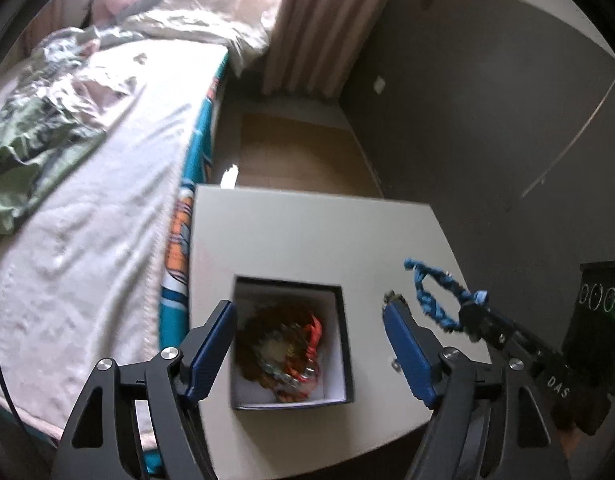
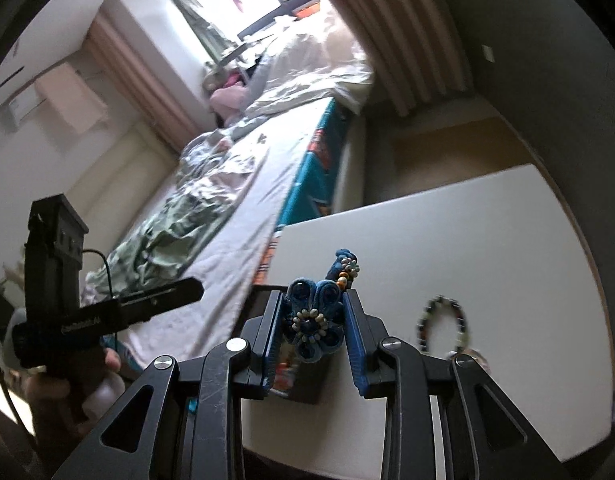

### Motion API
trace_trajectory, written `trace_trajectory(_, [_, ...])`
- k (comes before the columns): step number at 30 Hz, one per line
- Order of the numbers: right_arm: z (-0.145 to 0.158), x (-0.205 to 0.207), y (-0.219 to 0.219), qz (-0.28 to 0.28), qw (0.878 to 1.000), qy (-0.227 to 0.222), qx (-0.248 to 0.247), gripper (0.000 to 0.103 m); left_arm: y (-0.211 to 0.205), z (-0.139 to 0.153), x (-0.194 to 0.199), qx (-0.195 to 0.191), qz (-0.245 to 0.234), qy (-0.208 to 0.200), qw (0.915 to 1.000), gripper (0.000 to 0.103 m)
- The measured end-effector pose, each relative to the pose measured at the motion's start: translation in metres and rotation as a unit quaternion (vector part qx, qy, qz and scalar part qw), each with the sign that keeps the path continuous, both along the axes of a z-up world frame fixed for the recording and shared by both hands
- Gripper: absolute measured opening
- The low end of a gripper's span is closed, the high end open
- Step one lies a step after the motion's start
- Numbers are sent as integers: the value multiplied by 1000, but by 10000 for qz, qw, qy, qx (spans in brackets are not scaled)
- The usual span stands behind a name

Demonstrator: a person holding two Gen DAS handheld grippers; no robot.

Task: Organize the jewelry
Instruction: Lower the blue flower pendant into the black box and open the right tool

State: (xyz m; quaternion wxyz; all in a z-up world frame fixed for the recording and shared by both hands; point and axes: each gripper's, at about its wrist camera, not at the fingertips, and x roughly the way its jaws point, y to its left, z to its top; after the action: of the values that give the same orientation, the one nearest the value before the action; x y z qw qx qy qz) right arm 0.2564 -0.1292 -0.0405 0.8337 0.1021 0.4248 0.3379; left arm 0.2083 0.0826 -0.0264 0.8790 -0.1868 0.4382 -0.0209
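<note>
Right tool [image 2: 312, 334] carries the blue bracelet [image 2: 319, 320]: beaded flower medallion sits between the blue pads [image 2: 357, 344], band running forward and up past the tips. Jaws partway closed, clamped on the medallion from both sides. In the left-wrist view the same bracelet hangs as an open loop off the right tool's tip, right of centre, clear of the counter [image 1: 299, 232].

Step in hand, my read: drop the blue bracelet into the box [image 1: 291, 344]. To do it well:
- Bring the loop fully over the box opening before letting go. It now hangs right of the box, so the tool needs to travel left in the left-wrist frame.
- Lower until the dangling end is inside the walls, then release. A soft loop dropped from height may drape over the dark rim.
- Grip is on the bulky medallion; open wide so the beads don't snag the pads.

Left tool [image 1: 311, 344]: jaws wide apart, holding nothing. Left finger overlaps the box's left edge in the frame, right finger sits past its right edge; cannot tell whether either touches the counter. Keep it out of the drop path.

Box is lower centre of the left-wrist frame, white-lined, already holding a tangle of orange, brown and silver pieces [image 1: 283, 356].

Still out: a dark-and-pale beaded bracelet [image 2: 443, 326] flat on the counter, lower right of the right-wrist frame. Likely next pick.

Beyond the counter: bed [image 1: 107, 200] on the left, curtain [image 1: 315, 24] top centre.
</note>
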Motion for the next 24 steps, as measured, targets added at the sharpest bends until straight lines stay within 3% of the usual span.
trace_trajectory(9, [4, -10, 51, 586, 9983, -19, -40, 33, 36, 7, -16, -24, 350, -20, 9994, 77])
trace_trajectory(10, [0, -8, 58, 658, 9977, 84, -110, 37, 39, 8, -18, -27, 370, -26, 9993, 77])
trace_trajectory(12, [-7, -3, 59, 596, 9975, 319, -181, 58, 42, 11, -21, 20, 400, -30, 9992, 77])
trace_trajectory(15, [-13, -3, 43, 421, 9985, 349, 40, 74, 41, 16, -29, 136, 331, -121, 9993, 77])
trace_trajectory(20, [-29, -9, 15, 174, 9986, 480, -101, 76, 31, 19, -30, 339, 190, -169, 9991, 80])
trace_trajectory(24, [-23, -12, -3, 53, 9986, 481, -205, 76, 14, 13, -23, 284, 22, -107, 9995, 80])
